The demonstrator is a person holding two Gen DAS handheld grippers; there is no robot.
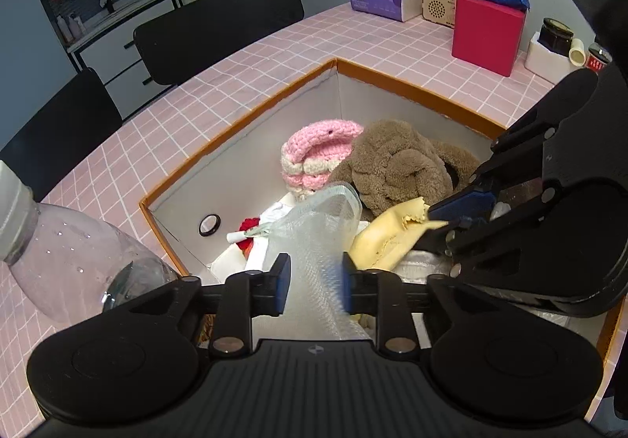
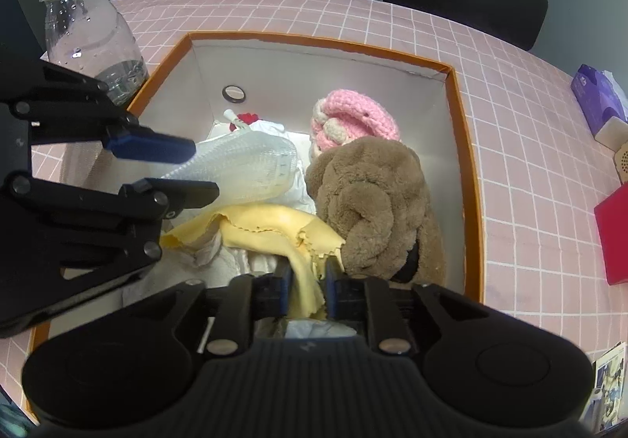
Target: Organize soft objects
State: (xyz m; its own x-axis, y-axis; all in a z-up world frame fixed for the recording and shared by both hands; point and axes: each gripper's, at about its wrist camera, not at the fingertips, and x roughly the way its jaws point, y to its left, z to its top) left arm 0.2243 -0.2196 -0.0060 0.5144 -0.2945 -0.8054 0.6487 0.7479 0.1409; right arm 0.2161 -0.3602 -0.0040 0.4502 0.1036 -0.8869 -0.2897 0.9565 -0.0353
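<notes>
Left wrist view: the left gripper (image 1: 316, 283) points down into the orange-rimmed box (image 1: 408, 90) on the pink tiled table (image 1: 251, 73). A clear bubble-wrap bag (image 1: 318, 238) runs up between its blue pads; the jaws stand slightly apart, with the left pad clear of the bag and the right pad at its edge, so the grip looks let go. Inside the box, toward the far side, a pink and cream knitted hat (image 1: 314, 153) lies against a brown plush toy (image 1: 396, 163). Nearer, a yellow cloth (image 1: 388, 234) lies to the right of the bag, and the right gripper (image 1: 447, 220) reaches in from the right onto it. A red and white item (image 1: 249, 228) lies on the box floor to the left. A plastic water bottle (image 1: 78, 253) stands outside the box at near left. At the far right of the table are a tissue pack (image 1: 382, 0) and a red box (image 1: 486, 31).

Right wrist view: the right gripper (image 2: 306, 291) points down over the near end of the box (image 2: 467, 171). The yellow cloth (image 2: 274, 228) hangs between its pads, which are parted a little; whether they pinch it I cannot tell. The left gripper (image 2: 204, 171) comes in from the left, its fingers above and below the bubble-wrap bag (image 2: 251, 171). The plush toy (image 2: 373, 210) fills the right of the box, the knitted hat (image 2: 353, 120) just beyond it. The bottle (image 2: 90, 33) stands at far left
</notes>
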